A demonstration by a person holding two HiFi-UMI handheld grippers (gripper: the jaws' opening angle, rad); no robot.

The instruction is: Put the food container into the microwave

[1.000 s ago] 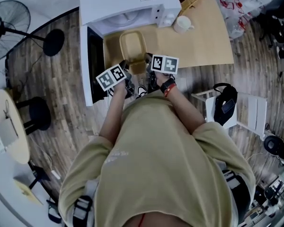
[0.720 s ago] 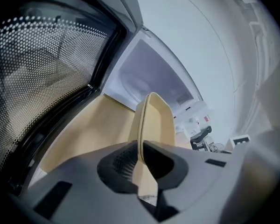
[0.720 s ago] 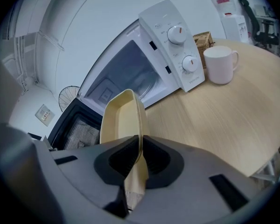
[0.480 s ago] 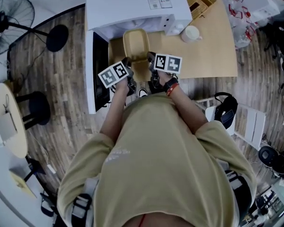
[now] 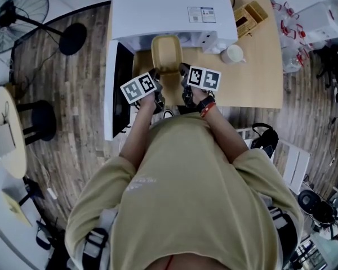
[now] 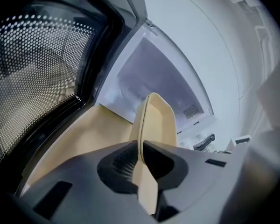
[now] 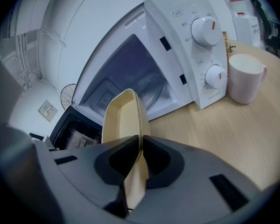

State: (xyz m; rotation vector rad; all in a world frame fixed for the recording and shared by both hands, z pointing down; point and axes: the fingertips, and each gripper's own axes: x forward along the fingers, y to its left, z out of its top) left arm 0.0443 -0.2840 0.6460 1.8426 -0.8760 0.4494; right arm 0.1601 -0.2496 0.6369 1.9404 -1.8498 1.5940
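A beige food container (image 5: 167, 52) is held level in front of the white microwave (image 5: 158, 7), its far end at the open cavity. My left gripper (image 5: 156, 89) is shut on the container's left rim, seen edge-on as the container (image 6: 154, 125) between the jaws. My right gripper (image 5: 186, 86) is shut on the right rim, where the container (image 7: 123, 120) points at the microwave cavity (image 7: 130, 73). The microwave door (image 5: 117, 89) stands swung open to the left, its mesh window (image 6: 32, 69) close beside the left gripper.
A white mug (image 5: 233, 54) stands on the wooden table (image 5: 253, 66) right of the microwave, near its control knobs (image 7: 206, 31). A small wooden box (image 5: 247, 17) sits behind it. A fan (image 5: 14, 7), stools and a round table stand on the floor at left.
Both grippers have carried the container forward toward the microwave. Its far end has gone from over the table to the cavity opening.
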